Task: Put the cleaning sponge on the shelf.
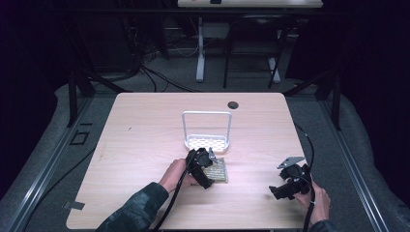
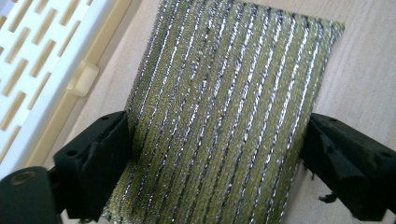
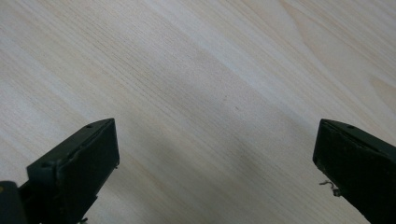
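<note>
On the table (image 1: 145,145): one white slotted rack (image 1: 207,141) with a tall wire handle, its tray holding nothing. One green scouring pad with silver stripes (image 2: 224,116) lies flat just in front of the rack, near its edge. Left gripper (image 1: 209,162) straddles the pad, a jaw tight against each side edge; can't tell if they're squeezing. Right gripper (image 1: 280,189) well apart to the right, jaws wide over bare wood. Count: one rack, one pad, two grippers.
</note>
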Demonstrator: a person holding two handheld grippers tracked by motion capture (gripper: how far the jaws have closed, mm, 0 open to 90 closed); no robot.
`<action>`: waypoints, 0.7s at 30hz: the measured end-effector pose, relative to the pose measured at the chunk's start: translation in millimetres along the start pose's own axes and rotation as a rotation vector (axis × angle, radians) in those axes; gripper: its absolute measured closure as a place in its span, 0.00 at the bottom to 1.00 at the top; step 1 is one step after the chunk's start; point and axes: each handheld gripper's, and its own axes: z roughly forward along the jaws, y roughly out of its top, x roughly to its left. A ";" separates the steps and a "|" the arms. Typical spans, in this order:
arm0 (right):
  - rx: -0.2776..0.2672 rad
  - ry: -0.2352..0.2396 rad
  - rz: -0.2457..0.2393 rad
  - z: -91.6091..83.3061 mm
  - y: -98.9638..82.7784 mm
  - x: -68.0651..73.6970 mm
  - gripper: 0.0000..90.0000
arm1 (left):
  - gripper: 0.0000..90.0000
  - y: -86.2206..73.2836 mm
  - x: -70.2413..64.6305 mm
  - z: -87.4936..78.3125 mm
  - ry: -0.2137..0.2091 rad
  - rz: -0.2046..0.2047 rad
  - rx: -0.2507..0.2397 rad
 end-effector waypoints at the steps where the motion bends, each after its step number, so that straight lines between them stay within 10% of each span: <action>1: -0.004 -0.001 0.001 0.1 0.0 0.3 0.00 | 0.13 -0.1 -0.5 -0.1 0.001 0.002 0.000; 21: -0.005 0.021 0.013 -0.7 -0.1 0.2 0.00 | 0.28 -4.5 3.2 -3.0 -0.024 -0.009 -0.033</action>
